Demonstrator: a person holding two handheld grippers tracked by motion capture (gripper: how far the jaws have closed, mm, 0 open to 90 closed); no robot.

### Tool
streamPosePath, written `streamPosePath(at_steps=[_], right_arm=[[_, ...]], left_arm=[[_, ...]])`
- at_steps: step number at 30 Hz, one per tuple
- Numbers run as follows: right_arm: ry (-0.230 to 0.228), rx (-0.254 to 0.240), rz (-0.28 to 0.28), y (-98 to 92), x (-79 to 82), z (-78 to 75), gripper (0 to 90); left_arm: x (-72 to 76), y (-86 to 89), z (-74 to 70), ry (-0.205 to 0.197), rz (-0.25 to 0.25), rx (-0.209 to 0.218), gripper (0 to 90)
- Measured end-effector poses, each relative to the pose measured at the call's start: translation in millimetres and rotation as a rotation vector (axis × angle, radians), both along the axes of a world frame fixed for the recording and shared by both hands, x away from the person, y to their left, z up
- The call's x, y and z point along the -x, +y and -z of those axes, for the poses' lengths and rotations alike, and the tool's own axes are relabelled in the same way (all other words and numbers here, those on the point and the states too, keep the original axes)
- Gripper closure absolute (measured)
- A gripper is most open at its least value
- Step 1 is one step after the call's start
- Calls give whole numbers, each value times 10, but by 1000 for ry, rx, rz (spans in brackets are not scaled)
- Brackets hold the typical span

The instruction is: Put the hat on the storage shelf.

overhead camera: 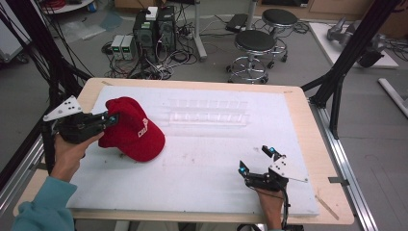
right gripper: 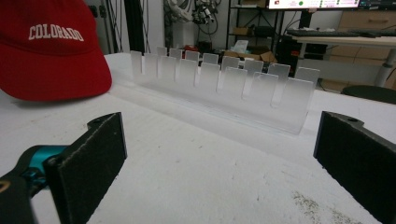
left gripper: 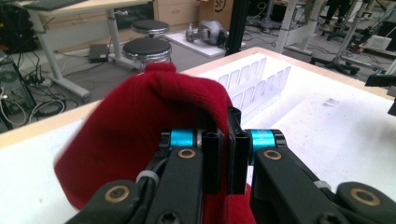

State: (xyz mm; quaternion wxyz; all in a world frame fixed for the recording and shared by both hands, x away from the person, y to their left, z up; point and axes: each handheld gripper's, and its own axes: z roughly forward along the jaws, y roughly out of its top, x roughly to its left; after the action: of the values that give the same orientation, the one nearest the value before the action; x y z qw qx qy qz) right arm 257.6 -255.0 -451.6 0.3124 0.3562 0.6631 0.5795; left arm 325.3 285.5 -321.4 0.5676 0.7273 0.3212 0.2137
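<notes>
cap: red cotton baseball cap point(overhead camera: 131, 131) with white lettering, lying on the white foam mat point(overhead camera: 207, 163), left half of the table, near the mat's left edge
left gripper: point(overhead camera: 111, 119) clenched on the cap's rear fabric; in the left gripper view the jaws pinch a fold of red cloth point(left gripper: 154, 107)
right gripper: point(overhead camera: 255, 161) released, jaws spread wide, low over the mat at front right, well apart from the cap
rack: clear acrylic slotted rack point(overhead camera: 208, 111) behind the cap's right side, on the mat's far half, near but apart from the cap
step: probably lifting or dragging the cap by the pinched fold
grip check: bite looks shallow, likely one fabric layer; depth hard to judge from the left gripper view
how: lift slowly, keep the pinch square, avoid twisting the fold out
risk: cloth slipping free; brim swinging into the rack
right side: bring in under the brim point(right gripper: 56, 86) for support if the cap sags
</notes>
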Motion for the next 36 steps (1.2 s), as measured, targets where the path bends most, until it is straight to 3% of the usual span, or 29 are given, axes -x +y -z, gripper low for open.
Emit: streamPosePath(at_steps=[14, 24, 36], right_arm=[[-8, 4, -1, -6, -7, -1, 14], [-3, -4, -2, -8, 0, 2, 14], [-3, -12, -3, -13, 3, 2, 14]], left_arm=[[-138, -180, -338, -70, -17, -5, 872], [-318, -285, -612, -104, -32, 17, 872], [-699, -581, -730, -105, -21, -10, 872]])
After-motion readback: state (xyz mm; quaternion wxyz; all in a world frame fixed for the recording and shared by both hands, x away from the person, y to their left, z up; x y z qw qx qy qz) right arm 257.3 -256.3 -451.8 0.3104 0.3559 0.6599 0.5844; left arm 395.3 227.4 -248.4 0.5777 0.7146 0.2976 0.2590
